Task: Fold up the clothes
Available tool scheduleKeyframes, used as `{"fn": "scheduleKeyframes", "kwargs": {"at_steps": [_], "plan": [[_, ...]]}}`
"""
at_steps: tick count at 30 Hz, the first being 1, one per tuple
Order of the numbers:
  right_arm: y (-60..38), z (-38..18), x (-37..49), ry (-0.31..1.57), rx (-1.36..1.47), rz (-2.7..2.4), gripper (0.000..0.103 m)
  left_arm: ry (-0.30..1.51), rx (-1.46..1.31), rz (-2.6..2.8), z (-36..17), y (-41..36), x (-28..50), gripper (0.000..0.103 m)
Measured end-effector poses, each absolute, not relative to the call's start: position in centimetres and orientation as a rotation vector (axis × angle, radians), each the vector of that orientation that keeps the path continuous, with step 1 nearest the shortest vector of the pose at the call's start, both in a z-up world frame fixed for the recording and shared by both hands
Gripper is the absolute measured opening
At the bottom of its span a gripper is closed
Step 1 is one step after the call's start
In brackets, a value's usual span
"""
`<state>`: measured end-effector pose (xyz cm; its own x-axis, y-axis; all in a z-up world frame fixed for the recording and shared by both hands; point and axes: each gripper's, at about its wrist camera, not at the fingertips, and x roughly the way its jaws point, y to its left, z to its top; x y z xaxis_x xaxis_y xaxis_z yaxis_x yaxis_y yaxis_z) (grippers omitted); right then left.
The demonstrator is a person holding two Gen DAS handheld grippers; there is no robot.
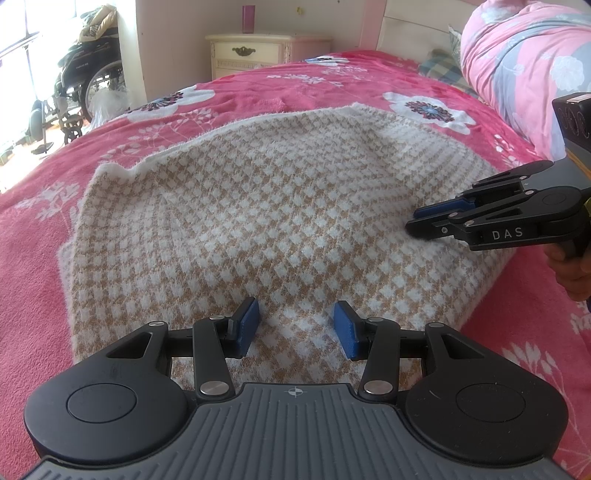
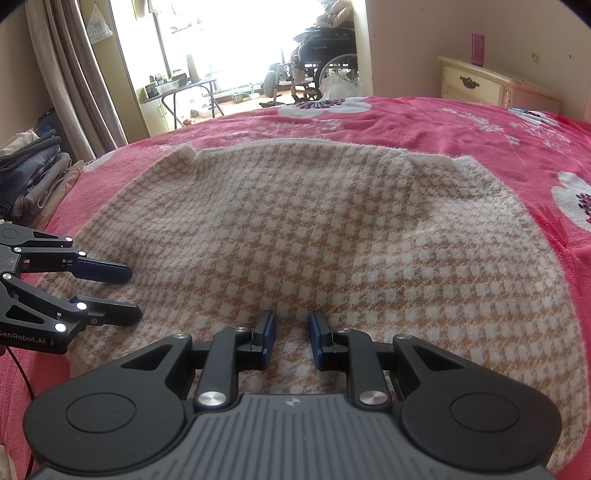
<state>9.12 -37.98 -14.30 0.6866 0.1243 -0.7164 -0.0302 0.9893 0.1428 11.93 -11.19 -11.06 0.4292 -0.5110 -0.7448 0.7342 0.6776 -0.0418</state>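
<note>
Left gripper point(image 1: 295, 325) is seen spread, blue pads apart with bare knit between them, nothing pinched. Right gripper point(image 2: 291, 339) is seen with a narrower gap, pads not pressed together, fabric below them but no fold clamped. 2 grippers counted; each is seen from the other's camera too: right gripper point(image 1: 417, 219) at the sweater's right edge, left gripper point(image 2: 131, 293) at its left edge.

1 bed blanket point(image 1: 258, 92), pink with white flowers, is covered in the middle by 1 sweater point(image 1: 277, 206), tan-and-white check, laid flat with white trim along the far edge. 1 wheelchair point(image 2: 321, 62) and 1 cream nightstand point(image 1: 258, 51) with 1 pink cup point(image 1: 248, 18) are caught in both views.

Left view only: 1 rolled floral quilt point(image 1: 524, 66) at the far right, plus part of a hand point(image 1: 572, 273) on the right gripper's handle. Right view only: 1 stack of folded clothes point(image 2: 33, 173) at the left, curtain point(image 2: 70, 70), 1 folding table point(image 2: 192, 92).
</note>
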Motion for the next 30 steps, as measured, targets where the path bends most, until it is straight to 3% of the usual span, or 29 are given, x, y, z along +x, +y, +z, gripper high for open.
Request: {"fn": "scheduleKeyframes", "kwargs": {"at_steps": [21,30], "plan": [[-38.1,-14.3,9.0,0.805,0.125,0.089,0.022,0.803,0.326,-0.778,-10.7,-11.5,11.7,0.045],[-37.7,-12.6,9.3,0.79,0.059,0.114,0.023,0.755,0.199,-0.723,-8.2,-9.8,13.7,0.045]]}}
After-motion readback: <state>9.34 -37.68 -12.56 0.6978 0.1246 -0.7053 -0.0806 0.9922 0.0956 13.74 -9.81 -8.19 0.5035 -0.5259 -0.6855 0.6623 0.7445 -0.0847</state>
